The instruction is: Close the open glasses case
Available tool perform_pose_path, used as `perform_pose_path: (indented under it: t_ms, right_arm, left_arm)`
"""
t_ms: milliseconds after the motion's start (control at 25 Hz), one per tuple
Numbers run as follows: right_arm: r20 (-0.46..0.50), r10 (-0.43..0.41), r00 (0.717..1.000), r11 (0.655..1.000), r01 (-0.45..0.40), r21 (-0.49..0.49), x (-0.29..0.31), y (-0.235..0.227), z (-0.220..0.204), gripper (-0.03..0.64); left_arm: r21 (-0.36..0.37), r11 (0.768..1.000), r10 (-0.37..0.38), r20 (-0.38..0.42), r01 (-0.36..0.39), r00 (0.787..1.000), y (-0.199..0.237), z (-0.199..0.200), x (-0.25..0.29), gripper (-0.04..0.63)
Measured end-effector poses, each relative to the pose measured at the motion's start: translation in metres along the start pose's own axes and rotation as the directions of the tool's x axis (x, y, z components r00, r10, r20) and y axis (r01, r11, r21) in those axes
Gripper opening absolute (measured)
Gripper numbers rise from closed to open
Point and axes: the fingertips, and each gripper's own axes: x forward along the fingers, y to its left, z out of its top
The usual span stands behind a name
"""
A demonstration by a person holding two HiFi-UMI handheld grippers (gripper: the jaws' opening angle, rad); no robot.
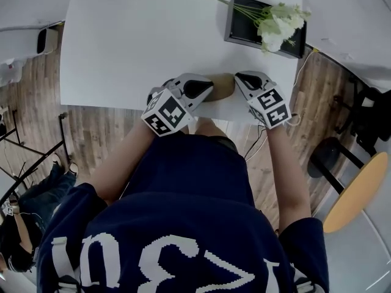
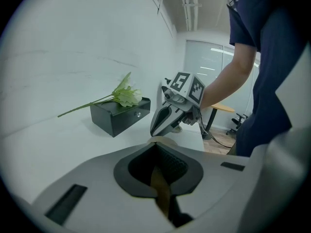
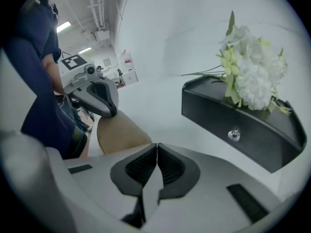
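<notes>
The tan glasses case (image 1: 223,87) lies at the near edge of the white table (image 1: 134,41), between both grippers. My left gripper (image 1: 198,89) is at its left end; in the left gripper view the jaws (image 2: 158,147) are shut on a thin brown part of the case (image 2: 162,191). My right gripper (image 1: 244,81) sits at the case's right end, shut with nothing between its pads (image 3: 157,147). In the right gripper view the case (image 3: 119,132) shows as a rounded tan shell just left of the jaws, under the left gripper (image 3: 104,106). Whether the lid is fully down is hidden.
A black box (image 1: 244,26) with white flowers (image 1: 278,20) on it stands at the table's far right, close beyond the right gripper (image 2: 165,123). A stool with a wooden seat (image 1: 357,191) stands on the floor to the right. The person's body is close against the table edge.
</notes>
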Motion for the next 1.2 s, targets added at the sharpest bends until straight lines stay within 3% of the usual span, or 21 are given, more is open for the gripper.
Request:
perform_pose_path:
  t_ms: [160, 240, 360, 520, 760, 1000, 1200]
  right_arm:
    - [0.131, -0.150, 0.980, 0.989, 0.147, 0.035, -0.028, -0.010, 0.031, 0.025]
    - [0.230, -0.219, 0.948, 0.976, 0.208, 0.071, -0.050, -0.017, 0.057, 0.024]
    - [0.357, -0.309, 0.881, 0.951, 0.282, 0.127, -0.089, -0.026, 0.097, 0.023]
    - [0.493, -0.373, 0.786, 0.928, 0.327, 0.179, -0.137, -0.035, 0.148, 0.023]
    - [0.619, -0.398, 0.677, 0.915, 0.341, 0.215, -0.187, -0.037, 0.202, 0.023]
    - [0.681, -0.389, 0.620, 0.914, 0.352, 0.202, -0.216, -0.030, 0.235, 0.023]
    - [0.706, -0.377, 0.599, 0.915, 0.358, 0.184, -0.228, -0.025, 0.251, 0.023]
  left_arm:
    - [0.007, 1.000, 0.002, 0.004, -0.002, 1.000, 0.002, 0.001, -0.004, 0.015]
    - [-0.035, 0.998, 0.059, 0.062, -0.057, 0.996, 0.017, 0.010, -0.015, 0.015]
    - [-0.108, 0.983, 0.165, 0.170, -0.148, 0.971, 0.050, 0.036, -0.040, 0.015]
    - [-0.110, 0.955, 0.294, 0.279, -0.274, 0.914, 0.091, 0.082, -0.079, 0.015]
    - [-0.129, 0.898, 0.433, 0.424, -0.420, 0.796, 0.127, 0.148, -0.144, 0.015]
    - [-0.173, 0.846, 0.514, 0.519, -0.504, 0.684, 0.140, 0.191, -0.197, 0.015]
    - [-0.194, 0.825, 0.537, 0.563, -0.531, 0.628, 0.141, 0.208, -0.219, 0.015]
